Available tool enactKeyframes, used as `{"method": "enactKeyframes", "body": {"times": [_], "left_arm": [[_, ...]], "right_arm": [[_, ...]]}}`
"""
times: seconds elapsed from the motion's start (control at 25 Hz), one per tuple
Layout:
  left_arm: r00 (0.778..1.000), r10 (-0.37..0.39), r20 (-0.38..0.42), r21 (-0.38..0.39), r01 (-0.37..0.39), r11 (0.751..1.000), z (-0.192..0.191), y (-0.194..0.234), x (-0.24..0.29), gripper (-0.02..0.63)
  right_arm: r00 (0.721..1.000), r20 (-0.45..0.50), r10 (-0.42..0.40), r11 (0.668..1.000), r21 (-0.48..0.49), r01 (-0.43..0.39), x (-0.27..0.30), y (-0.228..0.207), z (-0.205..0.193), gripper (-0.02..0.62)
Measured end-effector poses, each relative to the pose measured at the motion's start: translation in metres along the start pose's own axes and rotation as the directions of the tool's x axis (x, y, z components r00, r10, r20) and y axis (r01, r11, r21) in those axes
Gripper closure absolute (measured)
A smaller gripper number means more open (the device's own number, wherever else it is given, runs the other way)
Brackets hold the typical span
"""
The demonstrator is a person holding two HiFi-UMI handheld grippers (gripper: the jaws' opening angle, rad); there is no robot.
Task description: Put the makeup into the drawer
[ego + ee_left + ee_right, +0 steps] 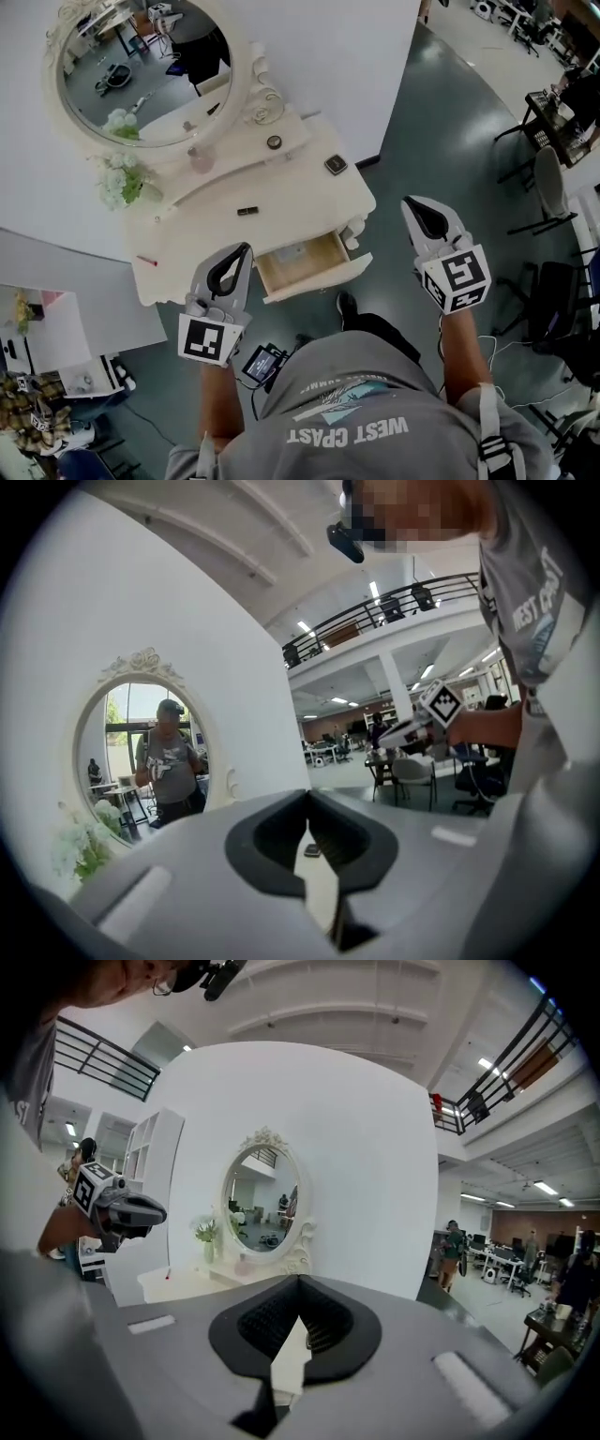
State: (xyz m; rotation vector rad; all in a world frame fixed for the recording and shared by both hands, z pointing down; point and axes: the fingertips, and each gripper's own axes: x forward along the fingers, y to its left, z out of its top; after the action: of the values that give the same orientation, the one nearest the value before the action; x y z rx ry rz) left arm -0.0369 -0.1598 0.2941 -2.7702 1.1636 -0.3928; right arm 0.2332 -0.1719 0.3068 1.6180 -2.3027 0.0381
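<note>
A cream vanity table (309,202) stands against the white wall, and its small drawer (302,263) is pulled open at the front. On the top lie a dark square compact (336,164), a round pot (274,142), a short dark stick (247,211), a pink bottle (200,159) and a red pencil (147,262). My left gripper (247,249) hovers just left of the drawer, shut and empty. My right gripper (409,202) hangs over the floor to the right of the table, shut with nothing in it. The compact (312,850) shows through the left gripper's jaw gap.
An oval mirror (141,66) and white flowers (122,183) stand at the back of the vanity. A low white unit (66,328) with clutter sits at the left. Chairs and desks (553,141) are at the far right across grey floor.
</note>
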Motion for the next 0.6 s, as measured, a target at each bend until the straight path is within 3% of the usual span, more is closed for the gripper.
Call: {"method": "enactKeyframes", "body": {"times": [0.6], "left_arm": [[0.969,0.152,-0.193,-0.077,-0.17,0.982,-0.054,0.039,0.052,0.604]], "right_arm": [[0.971,-0.142,0.192,0.981,0.025,-0.19,0.188,-0.048,-0.076,0.592]]}}
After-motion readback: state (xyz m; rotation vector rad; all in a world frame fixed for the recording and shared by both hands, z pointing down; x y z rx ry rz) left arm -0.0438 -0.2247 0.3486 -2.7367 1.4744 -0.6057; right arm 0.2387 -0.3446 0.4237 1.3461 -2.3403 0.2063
